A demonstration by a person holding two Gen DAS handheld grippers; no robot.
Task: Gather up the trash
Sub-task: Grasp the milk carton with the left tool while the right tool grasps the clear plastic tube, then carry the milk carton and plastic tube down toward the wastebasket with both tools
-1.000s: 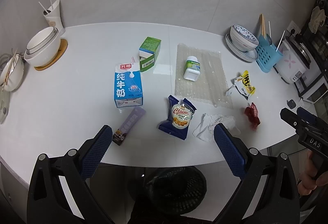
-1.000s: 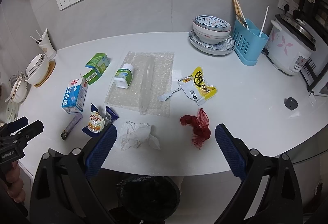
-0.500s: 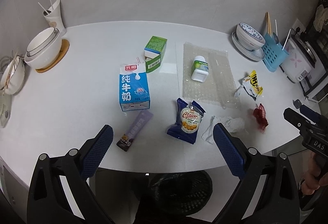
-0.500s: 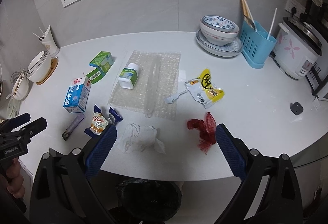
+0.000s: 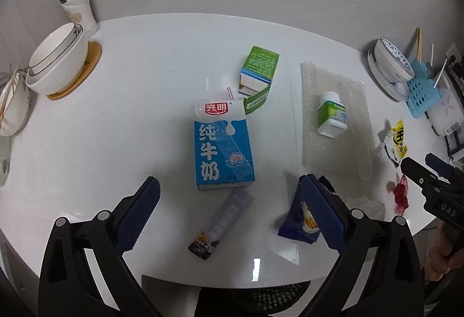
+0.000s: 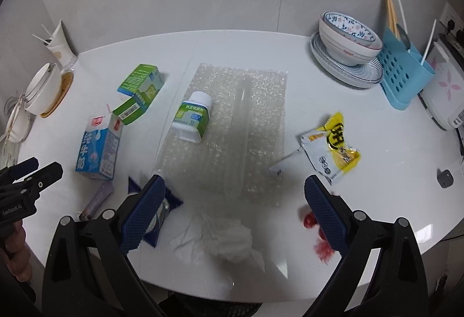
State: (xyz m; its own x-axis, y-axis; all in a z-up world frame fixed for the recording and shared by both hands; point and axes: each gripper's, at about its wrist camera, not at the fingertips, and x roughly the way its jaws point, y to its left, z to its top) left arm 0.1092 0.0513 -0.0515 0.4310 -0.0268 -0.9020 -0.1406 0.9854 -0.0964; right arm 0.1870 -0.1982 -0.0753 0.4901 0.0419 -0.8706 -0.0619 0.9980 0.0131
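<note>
Trash lies scattered on the white table. My open left gripper hovers just above the near edge, its fingers flanking a blue milk carton and a purple sachet. Its right finger covers part of a blue snack packet. Further back lie a green box and a pill bottle on bubble wrap. My open right gripper hangs over a crumpled tissue. A red net sits by its right finger, a yellow packet beyond.
Stacked white bowls and a cup with straws stand at the far left. Patterned bowls on plates, a blue utensil holder and a rice cooker fill the right. A black mesh bin sits under the near edge.
Both grippers have moved forward and closer to the table, so the trash looms larger. Both stay open and nothing on the table has shifted.
</note>
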